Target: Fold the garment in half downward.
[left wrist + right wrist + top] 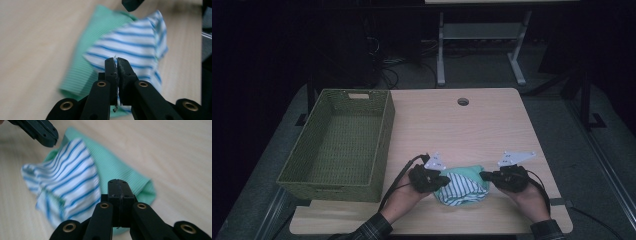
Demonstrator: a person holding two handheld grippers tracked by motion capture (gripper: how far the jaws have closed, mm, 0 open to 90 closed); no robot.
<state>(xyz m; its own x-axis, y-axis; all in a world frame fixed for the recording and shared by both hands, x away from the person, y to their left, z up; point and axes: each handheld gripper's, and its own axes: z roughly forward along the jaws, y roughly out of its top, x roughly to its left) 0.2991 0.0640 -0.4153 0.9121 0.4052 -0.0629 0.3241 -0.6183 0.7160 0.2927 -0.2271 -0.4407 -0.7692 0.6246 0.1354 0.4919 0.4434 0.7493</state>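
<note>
One cloth, folded into a rumpled bundle: an outer layer of plain mint-green ribbed fabric and an inner face of white with blue stripes, the striped part lying uppermost. It rests on the near middle of the worktop, between the two grippers. One left gripper, at the cloth's left edge, jaws drawn together to a hairline gap; in the left gripper view a wisp of white fibre shows at their tips, and whether any fabric is pinched there cannot be told. One right gripper, at the cloth's right edge, jaws fully together with nothing visible between them, their tips over the green layer in the right gripper view. One basket, olive-green, woven, rectangular, with a handle slot in its far wall, standing on the left part of the worktop, well apart from the cloth; nothing lies in it. One round cable hole near the worktop's far edge.
</note>
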